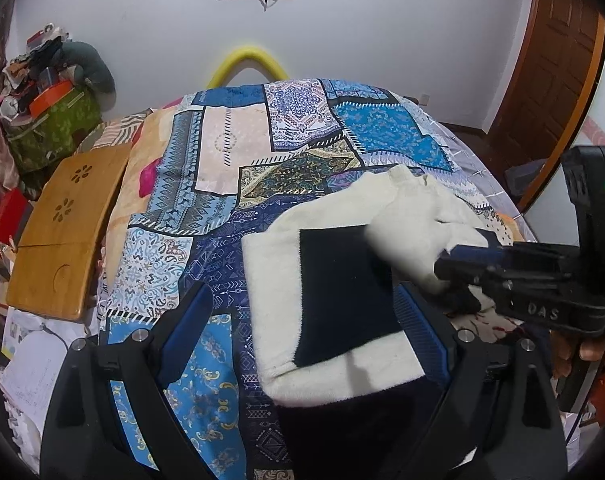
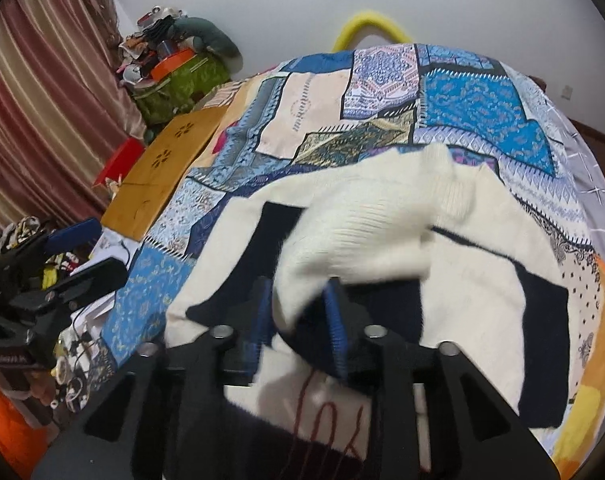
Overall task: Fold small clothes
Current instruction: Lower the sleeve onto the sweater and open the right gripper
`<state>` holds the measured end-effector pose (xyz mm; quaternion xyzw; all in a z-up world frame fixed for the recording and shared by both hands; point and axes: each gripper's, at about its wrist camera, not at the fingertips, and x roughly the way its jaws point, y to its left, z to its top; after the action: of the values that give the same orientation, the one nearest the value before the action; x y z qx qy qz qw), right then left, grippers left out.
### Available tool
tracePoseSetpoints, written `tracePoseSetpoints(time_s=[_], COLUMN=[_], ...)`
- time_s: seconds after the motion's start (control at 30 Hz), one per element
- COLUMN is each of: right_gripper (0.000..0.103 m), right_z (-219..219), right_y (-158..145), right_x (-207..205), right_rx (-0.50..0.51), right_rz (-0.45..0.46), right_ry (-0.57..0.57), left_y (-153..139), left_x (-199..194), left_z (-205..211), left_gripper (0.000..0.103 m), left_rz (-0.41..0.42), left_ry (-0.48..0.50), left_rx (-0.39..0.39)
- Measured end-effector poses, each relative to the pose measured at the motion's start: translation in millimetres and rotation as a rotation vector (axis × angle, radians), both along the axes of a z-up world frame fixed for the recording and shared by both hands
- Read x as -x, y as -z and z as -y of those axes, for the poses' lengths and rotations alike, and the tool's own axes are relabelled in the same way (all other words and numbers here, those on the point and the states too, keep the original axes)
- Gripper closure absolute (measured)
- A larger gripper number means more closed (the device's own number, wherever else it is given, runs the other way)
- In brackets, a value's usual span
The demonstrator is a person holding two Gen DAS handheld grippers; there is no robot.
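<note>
A small cream sweater [image 1: 334,364] with dark navy panels [image 1: 342,292] lies on the patchwork quilt [image 1: 222,184]. It also fills the right wrist view [image 2: 482,280]. My right gripper [image 2: 298,312] is shut on a cream sleeve [image 2: 358,240] and holds it lifted over the sweater's body; it shows in the left wrist view [image 1: 452,268] at the right. My left gripper [image 1: 306,320] is open, its fingers on either side of the sweater's near left part, holding nothing. It shows at the left edge of the right wrist view [image 2: 86,252].
A wooden lap table [image 1: 66,232] lies left of the quilt. A green bag [image 1: 54,128] piled with clutter stands at the back left. A yellow curved bar [image 1: 248,64] rises behind the bed. A brown door [image 1: 554,80] is at the right.
</note>
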<state>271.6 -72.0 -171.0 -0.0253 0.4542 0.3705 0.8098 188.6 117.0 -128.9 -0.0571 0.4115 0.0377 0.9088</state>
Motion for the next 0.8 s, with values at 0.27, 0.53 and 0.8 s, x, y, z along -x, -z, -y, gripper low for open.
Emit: tracePoseSetpoints(time_s=[0.27,0.53,0.8], right_gripper=[0.059,0.048,0.047], right_z=[28.8,84.8,148.4], right_y=[-22.6,-46.4,-49.6], right_x=[9.8,11.0,4.3], right_rx=[-0.013,-0.003,0.048], right_rz=[0.087,0.198,0.234], right_ry=[0.031,0.161,0.285], left_y=[-5.4,0.0,17.9], left_x=[-1.4,-14.1,-44.4], left_z=[9.1,26.0,58.2], left_gripper=[0.011,0.01,0.01], left_rz=[0.01,-0.01,-0.073], left_ry=[0.012,0.042,0.089], left_rx=[0.0,0.029,0.027])
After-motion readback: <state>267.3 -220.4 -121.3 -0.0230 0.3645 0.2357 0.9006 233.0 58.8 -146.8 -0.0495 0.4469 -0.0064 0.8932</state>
